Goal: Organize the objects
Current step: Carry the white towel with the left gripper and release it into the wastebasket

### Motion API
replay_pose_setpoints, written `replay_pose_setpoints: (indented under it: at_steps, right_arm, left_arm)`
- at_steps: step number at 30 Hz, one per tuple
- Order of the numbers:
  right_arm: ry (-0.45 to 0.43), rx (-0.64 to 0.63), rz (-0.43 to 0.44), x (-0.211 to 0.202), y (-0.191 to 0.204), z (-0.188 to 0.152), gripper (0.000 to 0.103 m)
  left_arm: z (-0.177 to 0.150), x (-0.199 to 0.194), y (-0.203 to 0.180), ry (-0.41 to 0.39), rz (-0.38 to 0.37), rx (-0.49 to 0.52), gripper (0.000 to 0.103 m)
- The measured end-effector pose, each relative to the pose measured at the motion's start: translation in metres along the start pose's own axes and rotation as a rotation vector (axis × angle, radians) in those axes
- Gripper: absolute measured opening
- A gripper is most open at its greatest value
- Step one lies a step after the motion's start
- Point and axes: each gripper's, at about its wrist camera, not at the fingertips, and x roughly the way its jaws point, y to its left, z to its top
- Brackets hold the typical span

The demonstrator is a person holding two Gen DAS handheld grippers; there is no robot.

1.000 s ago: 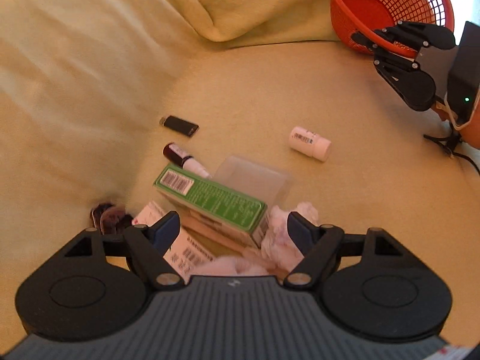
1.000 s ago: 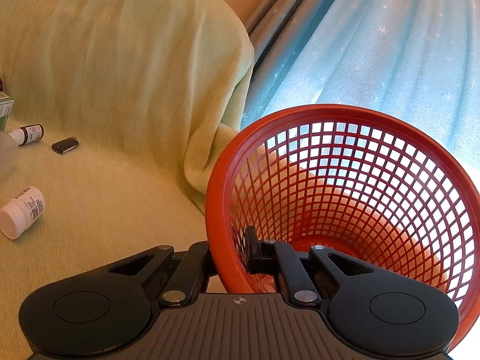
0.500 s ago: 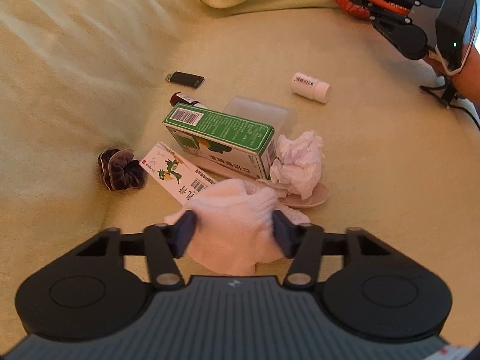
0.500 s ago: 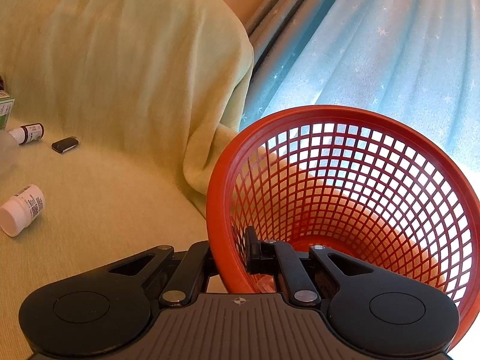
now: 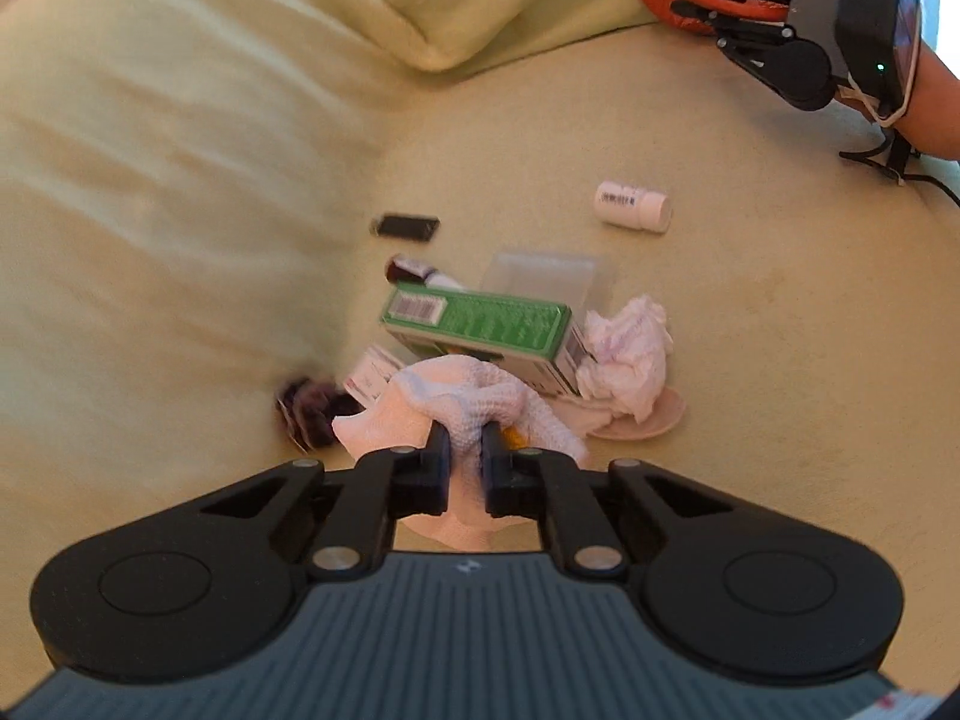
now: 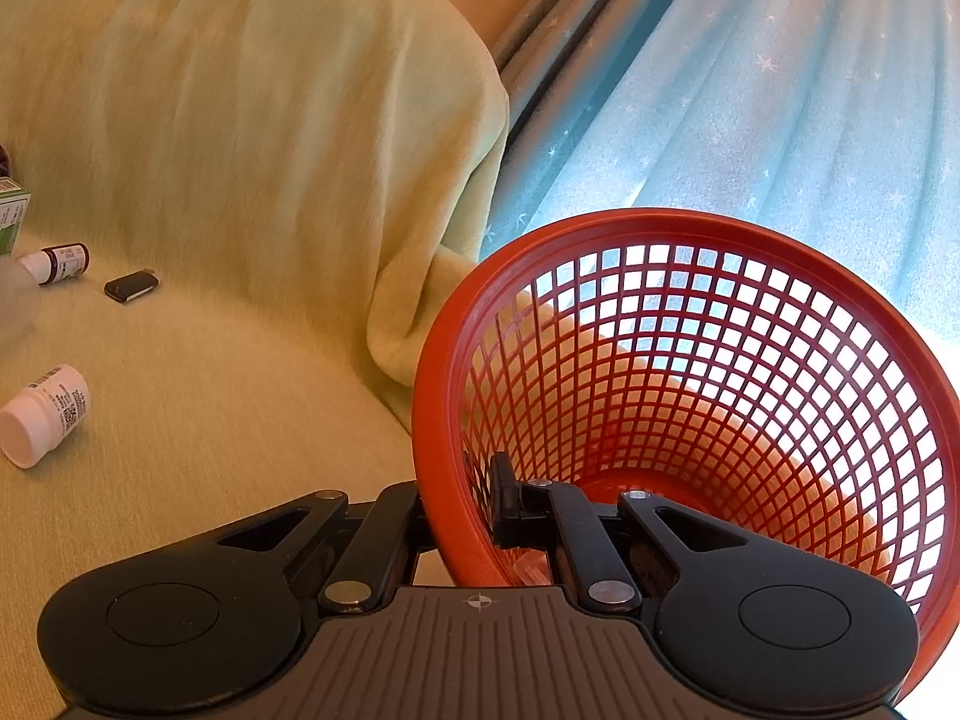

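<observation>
The left gripper (image 5: 465, 444) has just been closing, and its jaws now pinch a bunched fold of the white knitted cloth (image 5: 480, 402), which bulges up between the black fingers (image 5: 435, 468). The cloth lies at the near edge of a clutter on the pale yellow-green cover (image 5: 750, 330), touching the green rectangular carton (image 5: 480, 321); a crumpled white tissue (image 5: 630, 360) sits just beside the carton. The right gripper (image 6: 459, 510) is clamped narrow on the rim of the orange-red plastic mesh basket (image 6: 690, 228), one finger outside the wall and one inside. A white pill bottle (image 6: 45, 414) lies on its side well apart from the basket.
</observation>
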Motion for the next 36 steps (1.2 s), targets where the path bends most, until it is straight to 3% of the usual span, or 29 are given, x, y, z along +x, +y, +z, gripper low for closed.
replay_pose_setpoints:
  at_steps: [5, 9, 23, 36]
  right_arm:
    - [0.000, -0.001, 0.000, 0.000, 0.000, 0.000, 0.002]
    - [0.000, -0.001, 0.000, 0.000, 0.000, 0.000, 0.002]
    - [0.000, 0.001, 0.000, -0.001, 0.000, 0.000, 0.002]
    - [0.000, 0.005, 0.001, -0.003, 0.001, 0.000, 0.002]
  left_arm:
    - [0.021, -0.014, -0.001, -0.074, 0.069, 0.093, 0.007]
    - [0.045, -0.021, -0.001, -0.127, 0.067, 0.112, 0.007]
    - [0.146, -0.030, -0.031, -0.309, -0.012, 0.084, 0.008]
    - [0.208, -0.034, -0.065, -0.414, -0.128, 0.084, 0.008]
